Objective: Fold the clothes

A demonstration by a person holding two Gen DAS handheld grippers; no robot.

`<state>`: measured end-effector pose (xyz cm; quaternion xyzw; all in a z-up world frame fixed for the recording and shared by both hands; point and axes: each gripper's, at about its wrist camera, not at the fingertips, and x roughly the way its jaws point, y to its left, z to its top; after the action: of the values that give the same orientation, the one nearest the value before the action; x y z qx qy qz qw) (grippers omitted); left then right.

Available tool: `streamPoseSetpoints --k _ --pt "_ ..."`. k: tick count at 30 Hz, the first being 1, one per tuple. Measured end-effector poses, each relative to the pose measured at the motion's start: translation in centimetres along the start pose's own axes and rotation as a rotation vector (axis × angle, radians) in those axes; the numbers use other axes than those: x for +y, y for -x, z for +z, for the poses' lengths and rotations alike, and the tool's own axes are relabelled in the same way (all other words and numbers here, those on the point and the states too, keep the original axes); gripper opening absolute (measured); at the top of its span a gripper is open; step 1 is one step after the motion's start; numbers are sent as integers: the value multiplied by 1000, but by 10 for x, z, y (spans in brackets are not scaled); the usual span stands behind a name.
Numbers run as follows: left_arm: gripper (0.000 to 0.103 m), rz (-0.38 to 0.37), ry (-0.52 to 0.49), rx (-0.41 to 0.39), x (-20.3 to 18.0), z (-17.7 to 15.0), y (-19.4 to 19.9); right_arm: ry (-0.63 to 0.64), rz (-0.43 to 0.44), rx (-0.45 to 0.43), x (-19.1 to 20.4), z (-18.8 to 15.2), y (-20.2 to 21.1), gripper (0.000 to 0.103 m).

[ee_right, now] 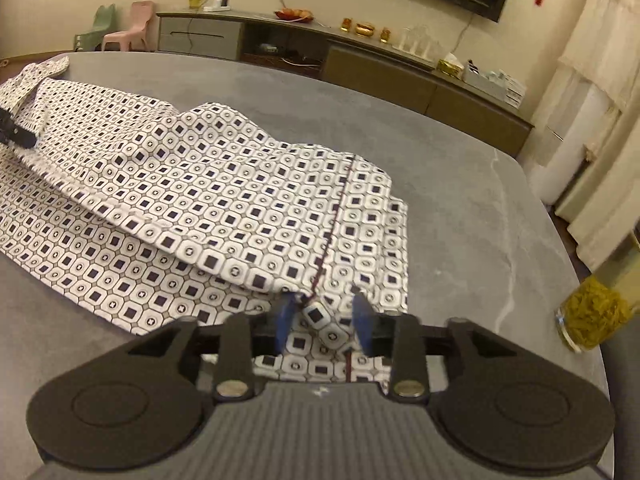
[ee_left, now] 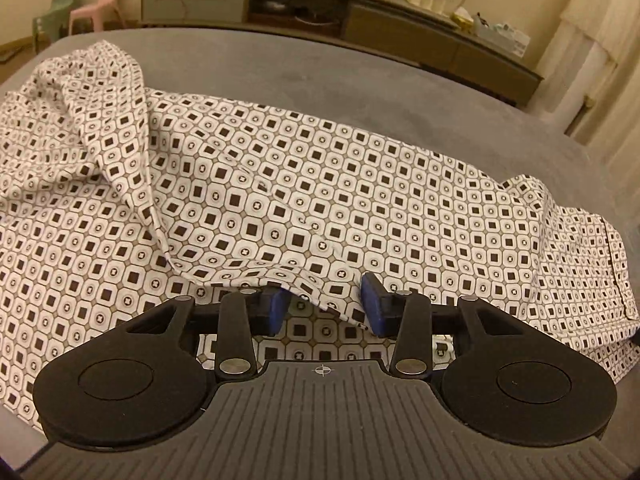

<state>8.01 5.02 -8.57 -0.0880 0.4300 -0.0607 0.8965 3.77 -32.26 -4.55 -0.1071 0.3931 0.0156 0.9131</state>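
A white shirt [ee_left: 304,184] printed with dark squares lies spread on the grey table [ee_left: 360,80]. One layer is folded over toward me, and a loose ridge rises at the left. My left gripper [ee_left: 325,306] sits low at the near folded edge. It is open, and the cloth edge droops between its blue pads [ee_left: 276,308] without being pinched. In the right wrist view the same shirt [ee_right: 208,200] shows a dark red seam line [ee_right: 340,216]. My right gripper [ee_right: 323,318] is open around a small bunched corner of the hem [ee_right: 316,314].
A long low sideboard [ee_right: 360,64] with small ornaments runs along the far wall. Pink and green plastic chairs [ee_right: 128,24] stand at the back left. A glass jar of yellow material [ee_right: 592,316] stands near the table's right edge, with curtains [ee_right: 600,100] beyond it. A black part [ee_right: 16,132] rests on the cloth at far left.
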Motion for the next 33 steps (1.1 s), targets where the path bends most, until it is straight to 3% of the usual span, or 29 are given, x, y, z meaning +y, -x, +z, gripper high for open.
streamPoseSetpoints --k 4,8,12,16,21,22,23,24,28,30,33 --pt "30 -4 -6 -3 0 -1 -1 -166 81 0 -21 -2 17 46" --pt "31 -14 -1 -8 0 -1 -1 -441 256 4 -50 -7 23 51" --pt "34 -42 33 -8 4 1 -2 -703 425 57 -70 -18 1 52" --pt "34 -60 70 -9 13 6 -2 -815 401 94 -77 -25 -19 53" --pt "32 -65 100 -20 24 13 -5 -939 447 83 -85 -26 -40 52" --pt "25 -71 101 -23 25 15 -6 -923 433 79 -83 -23 -42 42" --pt "16 -86 93 -28 24 17 -7 -907 419 75 -81 -19 -44 21" --pt "0 -103 77 -42 23 20 -6 -891 405 71 -79 -16 -46 14" --pt "0 -147 19 -118 16 32 9 -827 376 16 -75 -3 -43 10" --pt "0 -179 16 -143 14 37 22 -841 395 -27 -79 -2 -34 10" --pt "0 -220 20 -160 12 43 36 -906 422 -7 -82 -11 -37 10"
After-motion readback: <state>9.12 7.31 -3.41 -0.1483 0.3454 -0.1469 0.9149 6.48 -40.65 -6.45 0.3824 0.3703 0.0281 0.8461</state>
